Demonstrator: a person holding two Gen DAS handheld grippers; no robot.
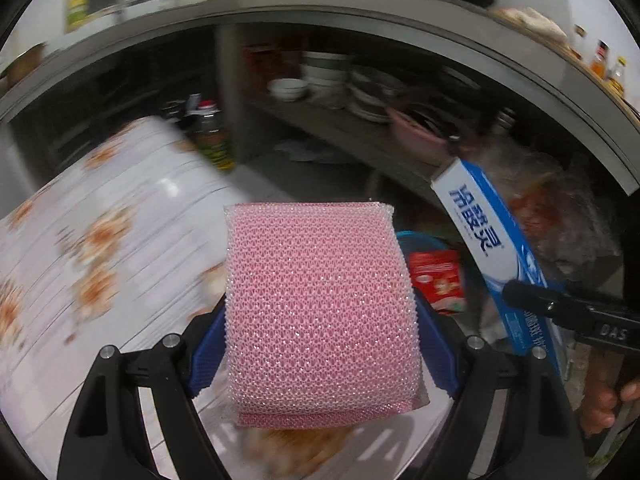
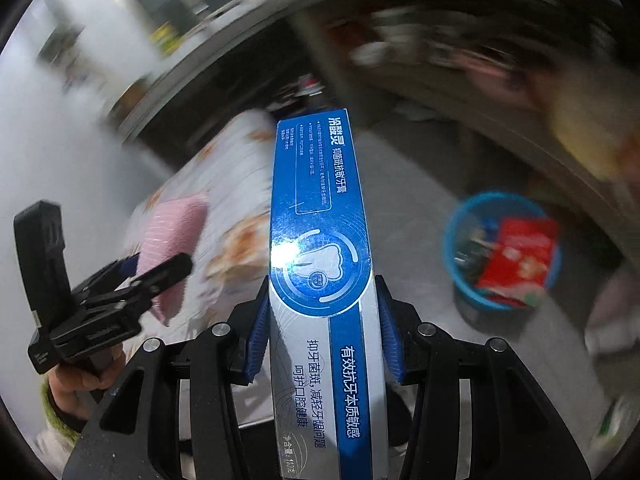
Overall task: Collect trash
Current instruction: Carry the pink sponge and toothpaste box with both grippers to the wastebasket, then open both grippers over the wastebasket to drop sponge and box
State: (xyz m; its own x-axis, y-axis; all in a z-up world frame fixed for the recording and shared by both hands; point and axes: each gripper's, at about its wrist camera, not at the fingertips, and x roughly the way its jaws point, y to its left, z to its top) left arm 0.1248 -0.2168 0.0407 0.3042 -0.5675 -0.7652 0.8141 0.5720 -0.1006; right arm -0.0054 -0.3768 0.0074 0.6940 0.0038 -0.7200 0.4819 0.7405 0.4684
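My left gripper (image 1: 320,340) is shut on a pink mesh scouring sponge (image 1: 316,308), its blue pads pressing both sides. In the right wrist view that gripper (image 2: 156,276) shows at the left with the pink sponge (image 2: 172,236) in it. My right gripper (image 2: 322,336) is shut on a long blue and white toothpaste box (image 2: 320,216) that points away from the camera. The same box (image 1: 488,240) appears at the right of the left wrist view. A blue bin (image 2: 472,300) on the floor holds a red packet (image 2: 516,256) and other trash, to the right of the box.
A table with a flowered cloth (image 1: 80,248) lies at the left. Behind runs a metal counter (image 1: 360,12) with shelves of bowls (image 1: 288,88) and plates, and a bottle (image 1: 212,136) stands below. A person's hand (image 1: 600,404) grips the right tool. Grey floor (image 2: 408,208) surrounds the bin.
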